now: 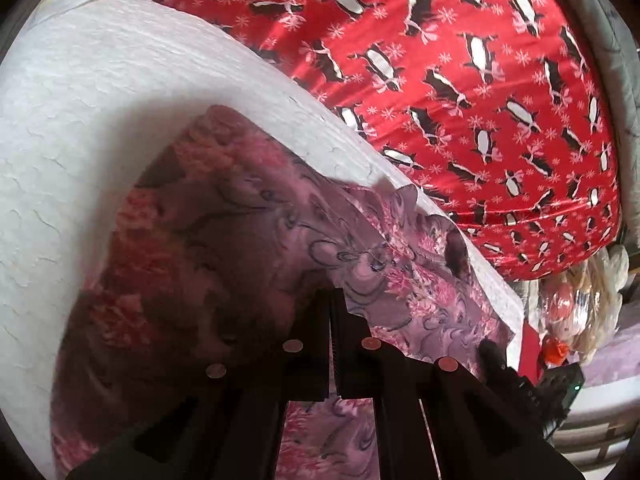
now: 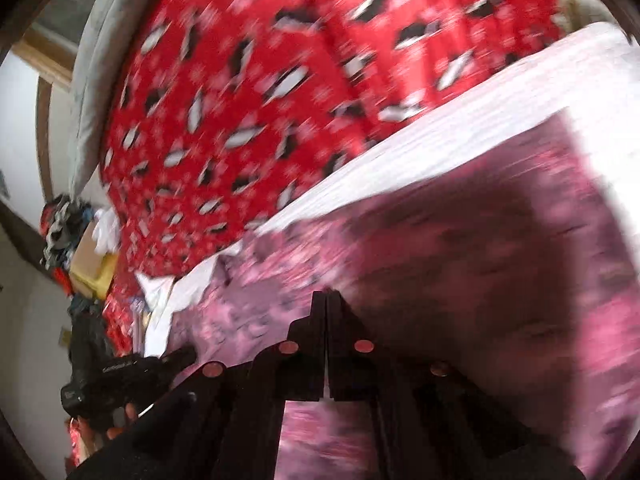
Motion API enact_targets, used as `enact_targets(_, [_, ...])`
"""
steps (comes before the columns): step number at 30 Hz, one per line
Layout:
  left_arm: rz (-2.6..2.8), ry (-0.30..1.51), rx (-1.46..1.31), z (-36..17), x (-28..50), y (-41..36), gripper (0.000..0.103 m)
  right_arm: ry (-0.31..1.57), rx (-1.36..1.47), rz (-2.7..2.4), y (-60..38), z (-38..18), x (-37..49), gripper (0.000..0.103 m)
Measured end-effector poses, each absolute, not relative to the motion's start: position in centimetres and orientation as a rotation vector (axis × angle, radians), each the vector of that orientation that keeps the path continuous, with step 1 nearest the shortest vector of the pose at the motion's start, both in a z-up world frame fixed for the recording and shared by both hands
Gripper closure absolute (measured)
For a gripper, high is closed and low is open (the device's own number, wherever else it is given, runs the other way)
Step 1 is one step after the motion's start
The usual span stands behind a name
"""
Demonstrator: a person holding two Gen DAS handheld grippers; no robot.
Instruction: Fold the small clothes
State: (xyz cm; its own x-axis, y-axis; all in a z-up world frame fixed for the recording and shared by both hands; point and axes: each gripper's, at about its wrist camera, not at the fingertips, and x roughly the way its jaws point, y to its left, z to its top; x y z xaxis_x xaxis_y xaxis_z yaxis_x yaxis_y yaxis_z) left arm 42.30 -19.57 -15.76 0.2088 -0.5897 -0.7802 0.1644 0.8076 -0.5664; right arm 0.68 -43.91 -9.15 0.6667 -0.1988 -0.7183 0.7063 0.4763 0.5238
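Garments: 1 pink floral garment (image 1: 224, 240), seen in both views, lying on 1 white textured cloth (image 1: 88, 92) spread over the bed.
Bedding: 1 red penguin-print blanket (image 1: 440, 60) beyond the white cloth; 1 grey pillow (image 2: 94, 80) at its far left in the right wrist view.
Grippers: 2. The left gripper (image 1: 330, 291) has its fingers pressed together, and a garment edge lies right at the tips; whether fabric is pinched between them cannot be told. The right gripper (image 2: 327, 294) also has its fingers pressed together over the garment; this view is blurred, so a pinch cannot be confirmed.
Garment position: it fills the lower half of both views, directly under and ahead of both grippers.
Long axis: in the left wrist view the garment's upper edge runs from upper left down to lower right, parallel to the border of the white cloth; in the right wrist view its upper edge climbs from lower left to upper right.
Edges: a scalloped, ruffled border (image 1: 432, 216) sits at the right of the garment in the left wrist view, close to the white cloth's edge. A bare band of white cloth rings the garment on the left and top.
Open room: the red blanket beyond is broad and flat.
Bedside clutter: 1 heap of clothes and boxes (image 2: 76, 236) at far left in the right wrist view; 1 plastic bag (image 1: 576, 308) at far right in the left wrist view.
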Motion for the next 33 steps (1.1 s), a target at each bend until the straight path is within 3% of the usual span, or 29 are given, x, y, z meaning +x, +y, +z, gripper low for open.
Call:
enact_targets(13, [-0.398, 1.200, -0.316, -11.2, 39.4, -14.4, 0.098, 0.525, 1.067, -0.722, -47.1, -8.1, -9.7, 0.103])
enact_targets(14, [-0.404, 1.185, -0.296, -10.3, 38.7, -14.5, 0.098, 0.521, 1.069, -0.727, -46.8, -7.8, -9.8, 0.093])
enact_targets(17, [-0.426, 1.133, -0.273, -8.8, 35.8, -13.4, 0.091, 0.504, 1.011, -0.635, -44.7, -5.4, -9.7, 0.092])
enact_targets(18, [-0.417, 1.135, -0.270, -9.1, 35.1, -13.0, 0.082, 0.498, 0.966, -0.583, -43.5, -4.6, -9.6, 0.089])
enact_targets(20, [-0.368, 1.174, -0.229, -10.7, 33.8, -12.7, 0.079, 0.516, 0.927, -0.537, -41.9, -4.6, -9.6, 0.071])
enact_targets(21, [-0.358, 1.199, -0.216, -11.8, 33.6, -12.5, 0.080, 0.555, 0.912, -0.543, -41.3, -5.3, -9.6, 0.070])
enact_targets(23, [-0.362, 1.191, -0.268, -11.4, 33.0, -11.4, 0.081, 0.654, 0.906, -0.578, -41.0, -7.6, -9.3, 0.081])
enact_targets(24, [-0.359, 1.210, -0.301, -11.0, 32.9, -10.9, 0.081, 0.622, 0.904, -0.585, -40.9, -7.4, -9.8, 0.081])
enact_targets(25, [-0.374, 1.224, -0.343, -10.3, 32.7, -10.2, 0.081, 0.619, 0.927, -0.588, -40.9, -7.0, -10.1, 0.076])
enact_targets(28, [-0.378, 1.176, -0.333, -8.0, 32.2, -8.3, 0.081, 0.588, 0.915, -0.549, -40.0, -5.0, -10.4, 0.075])
enact_targets(31, [-0.334, 1.192, -0.352, -7.4, 32.3, -6.2, 0.081, 0.627, 0.802, -0.501, -38.4, -4.5, -9.9, 0.061])
enact_targets(33, [-0.319, 1.231, -0.424, -7.7, 32.4, -4.5, 0.081, 0.755, 0.794, -0.518, -38.0, -6.8, -9.1, 0.066])
